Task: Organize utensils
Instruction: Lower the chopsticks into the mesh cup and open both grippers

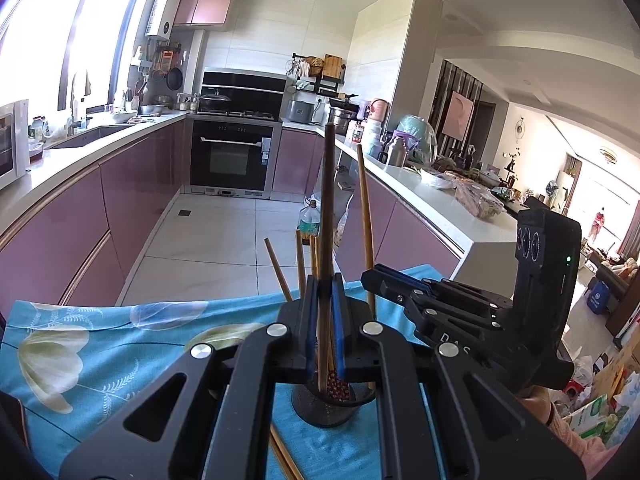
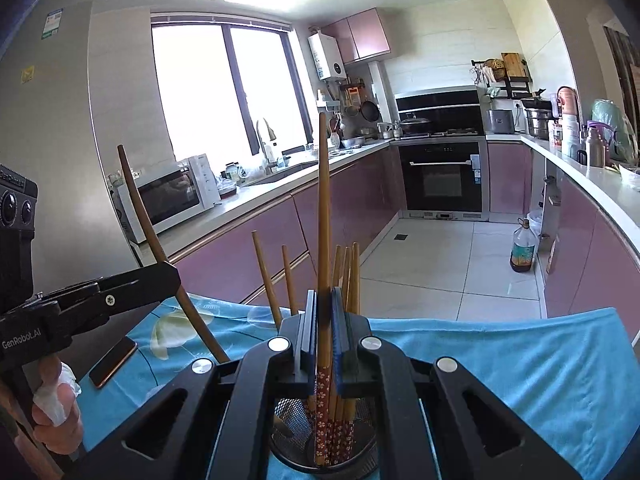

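1. Closest in, the left gripper [image 1: 323,320] has its blue-padded jaws clamped tight on a long dark brown chopstick [image 1: 329,200], and it stands almost upright, tip high above the table.
2. Right alongside, the right gripper [image 2: 323,324] squeezes a light wooden chopstick with a red flowered end [image 2: 323,240], jaws pinched on its shaft, upright too!
3. Just under both grippers sits the black mesh utensil cup [image 2: 290,420], and the red flowered end dips down into it among more patterned chopstick ends.
4. Several bamboo chopsticks [image 2: 352,276] already stand in that cup, fanning out, some leaning left.
5. Down at the cup's foot, a pair of loose bamboo chopsticks [image 1: 284,460] lies flat on the cloth.
6. Everything rests on the blue tablecloth with pale flower print [image 1: 100,340].
7. Off toward the left gripper's side, a dark phone with a copper edge [image 2: 114,362] lies on the cloth, well apart from the cup.
8. Beyond the table edge, a plastic oil bottle [image 2: 523,250] stands on the pale tiled floor.
9. Furthest back, the black built-in oven [image 2: 442,178] sits between pink cabinets.
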`<state>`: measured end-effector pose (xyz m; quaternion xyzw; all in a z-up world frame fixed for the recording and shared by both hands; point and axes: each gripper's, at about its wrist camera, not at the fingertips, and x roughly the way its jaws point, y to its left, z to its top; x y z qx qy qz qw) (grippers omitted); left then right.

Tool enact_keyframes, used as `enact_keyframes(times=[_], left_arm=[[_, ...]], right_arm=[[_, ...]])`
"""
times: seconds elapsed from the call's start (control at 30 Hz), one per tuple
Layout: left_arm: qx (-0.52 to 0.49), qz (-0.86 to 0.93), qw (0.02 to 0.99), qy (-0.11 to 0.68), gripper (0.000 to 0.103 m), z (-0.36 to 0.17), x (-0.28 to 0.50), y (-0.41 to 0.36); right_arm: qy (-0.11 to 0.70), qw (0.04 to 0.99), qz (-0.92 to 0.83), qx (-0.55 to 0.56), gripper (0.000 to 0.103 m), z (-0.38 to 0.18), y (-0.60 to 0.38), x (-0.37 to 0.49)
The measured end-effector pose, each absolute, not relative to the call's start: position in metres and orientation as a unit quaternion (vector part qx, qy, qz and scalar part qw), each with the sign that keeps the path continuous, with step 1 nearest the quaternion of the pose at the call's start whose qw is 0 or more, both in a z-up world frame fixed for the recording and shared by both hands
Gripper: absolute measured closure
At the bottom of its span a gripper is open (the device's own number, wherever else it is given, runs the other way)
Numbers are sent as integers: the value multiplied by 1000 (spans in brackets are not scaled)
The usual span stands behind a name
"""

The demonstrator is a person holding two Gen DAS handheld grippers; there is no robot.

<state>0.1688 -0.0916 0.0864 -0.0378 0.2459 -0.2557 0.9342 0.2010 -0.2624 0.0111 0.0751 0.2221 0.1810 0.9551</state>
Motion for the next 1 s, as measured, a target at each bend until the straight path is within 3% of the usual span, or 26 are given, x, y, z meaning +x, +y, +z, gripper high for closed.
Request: enact_keyframes(times=[0.63, 0.9, 1.0], left_arm=[[-10, -255, 912, 321, 96, 34, 207, -105], [-11, -245, 910, 334, 93, 22, 221, -107], [-14, -244, 910, 335, 93, 20, 224, -105]], right_arm=[[321, 932, 162, 53, 97, -32, -261, 215], [341, 925, 157, 54, 94, -38, -261, 217], [338, 926, 160, 58, 88, -37, -263, 216]])
